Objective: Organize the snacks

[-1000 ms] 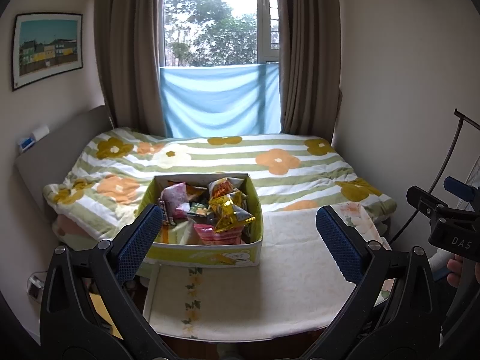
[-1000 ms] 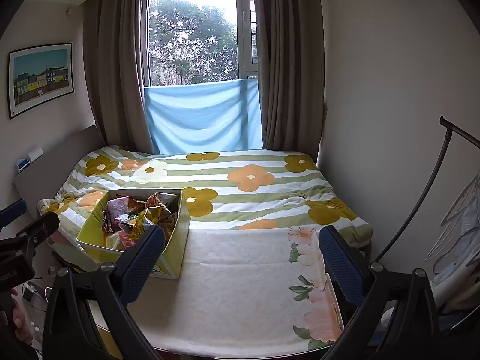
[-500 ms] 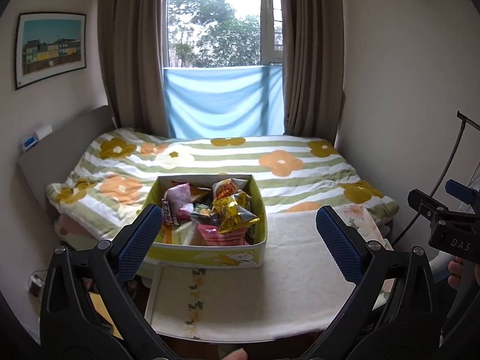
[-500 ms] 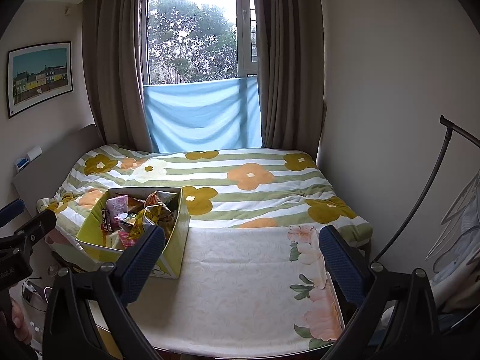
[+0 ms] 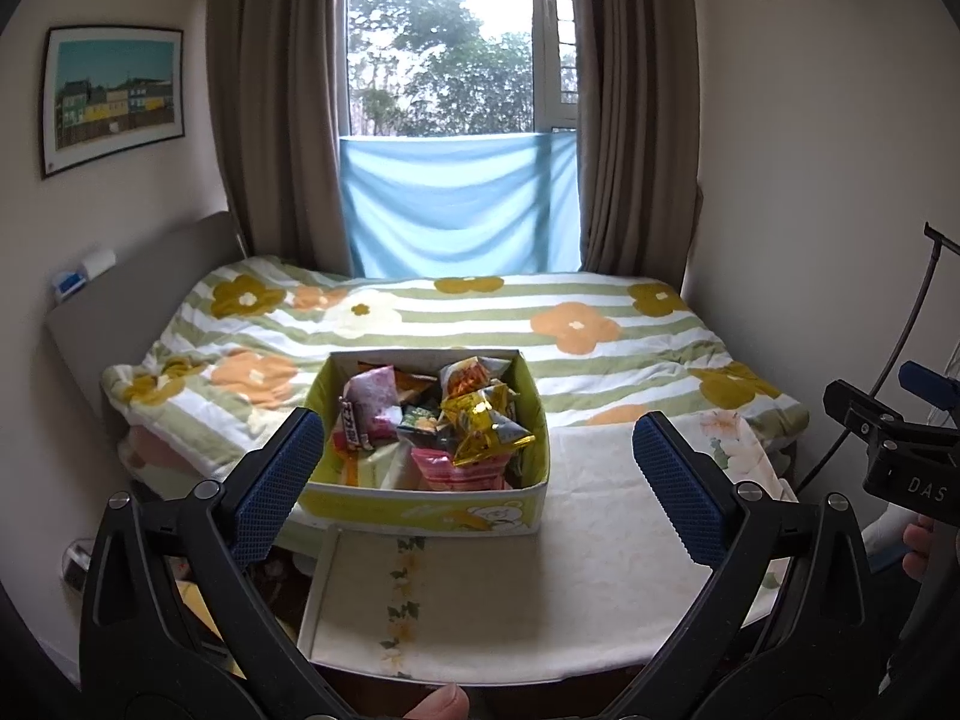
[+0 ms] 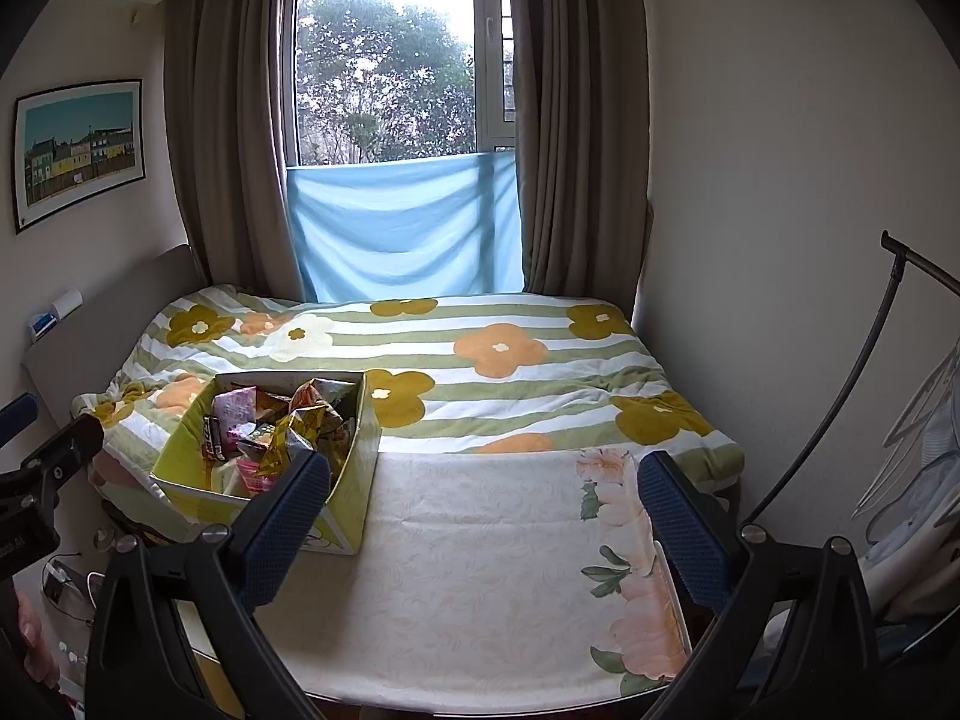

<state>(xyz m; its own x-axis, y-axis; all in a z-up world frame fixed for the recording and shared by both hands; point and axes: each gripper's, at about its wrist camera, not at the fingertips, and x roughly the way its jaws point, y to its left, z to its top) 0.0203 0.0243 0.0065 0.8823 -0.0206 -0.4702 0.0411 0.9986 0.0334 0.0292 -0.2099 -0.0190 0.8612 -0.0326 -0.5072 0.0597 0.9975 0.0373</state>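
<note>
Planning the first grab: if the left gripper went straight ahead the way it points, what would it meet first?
Probably the snack box and the packets heaped inside it: it sits centred between the left gripper's open fingers. Depth is uncertain.

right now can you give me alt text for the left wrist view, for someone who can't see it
An open yellow-green snack box full of bright snack packets sits at the near-left of a cream-clothed table, centred ahead of the left hand-held gripper, whose blue-padded jaws stand wide open and empty. Behind lies a bed with a flowered striped quilt under a curtained window.
</note>
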